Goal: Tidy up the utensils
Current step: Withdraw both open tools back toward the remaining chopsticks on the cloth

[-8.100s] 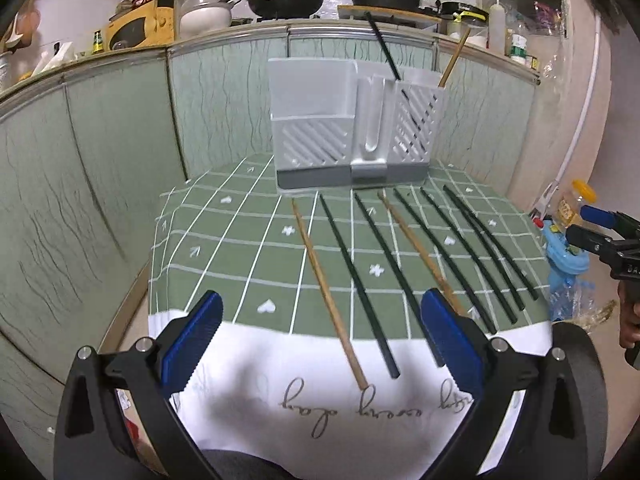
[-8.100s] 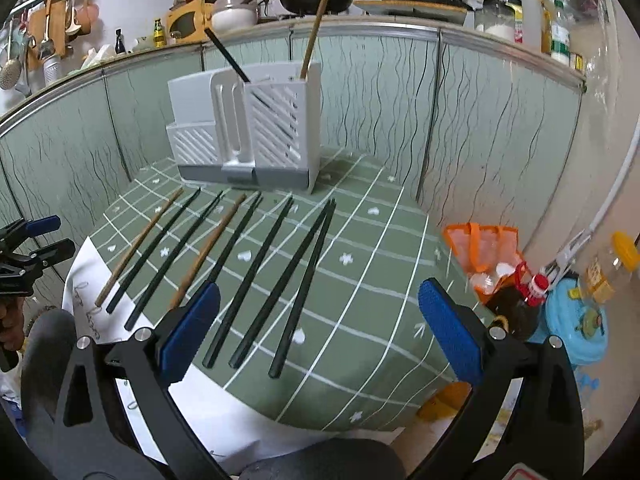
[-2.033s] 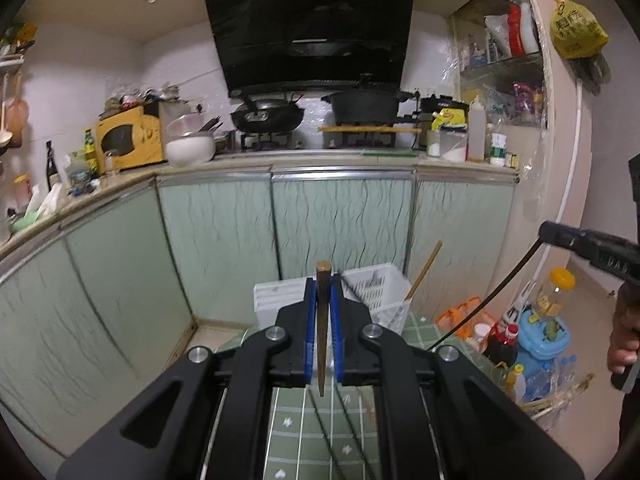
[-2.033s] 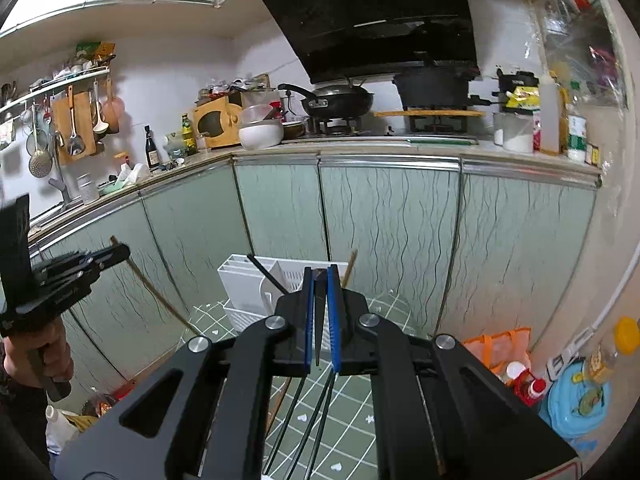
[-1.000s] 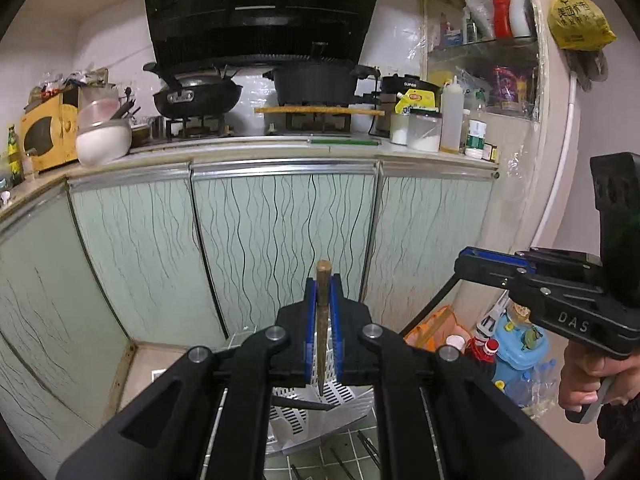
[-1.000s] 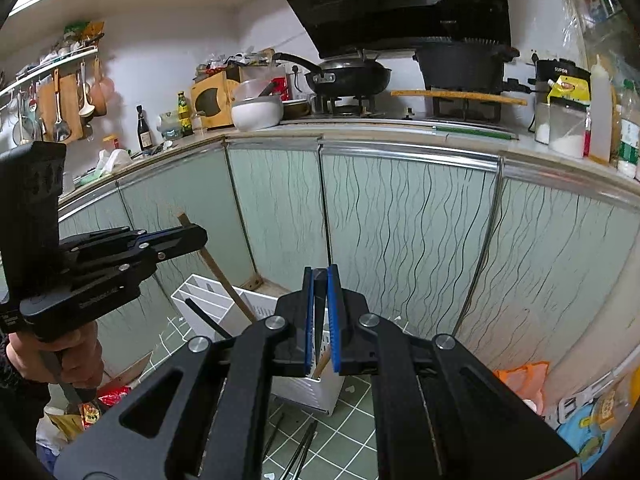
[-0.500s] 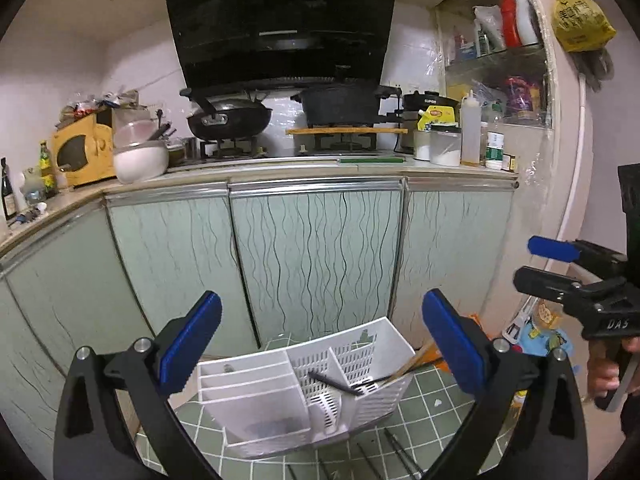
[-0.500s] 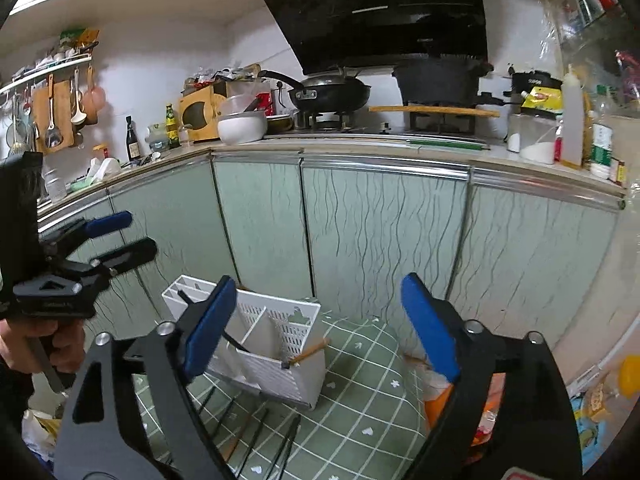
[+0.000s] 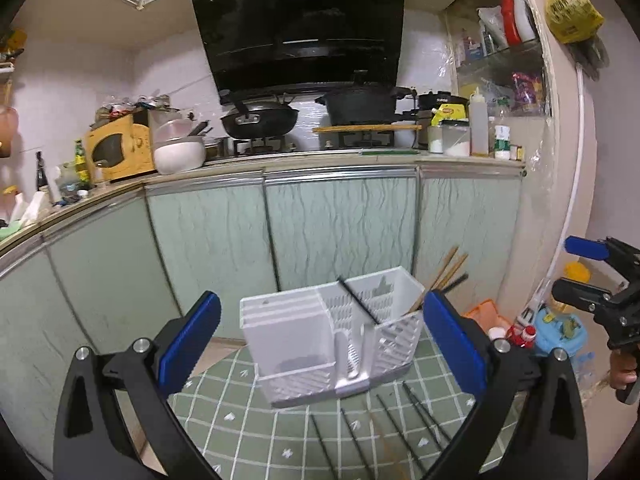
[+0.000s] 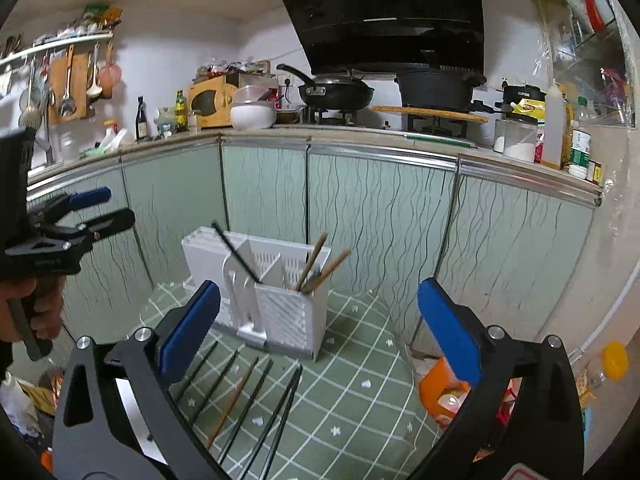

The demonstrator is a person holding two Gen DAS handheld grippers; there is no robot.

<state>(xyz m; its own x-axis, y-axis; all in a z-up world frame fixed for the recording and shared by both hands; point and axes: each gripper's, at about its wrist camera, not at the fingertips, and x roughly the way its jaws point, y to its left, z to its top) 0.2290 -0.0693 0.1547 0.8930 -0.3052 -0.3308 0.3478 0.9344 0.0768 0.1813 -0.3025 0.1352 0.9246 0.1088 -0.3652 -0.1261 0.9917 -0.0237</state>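
Both tongs are spread wide with nothing in them; their jaws have just been opening. Left tongs [image 9: 320, 340] hang over the near side of the white rack [image 9: 332, 344], and right tongs [image 10: 318, 332] hang near it too, on its other side. Inside the rack stand two brown chopsticks [image 10: 316, 264] and a black one [image 10: 236, 254], all leaning. More chopsticks [image 10: 248, 400] lie side by side on the green checked cloth [image 10: 360, 380] of the counter, just in front of the rack, mostly black with a brown one among them. I think each stick is light, thin and stiff, and the black ones look smooth, so they may slip or roll. A good place to pinch looks like near the middle, across the stick, taking one at a time so its neighbours stay put.
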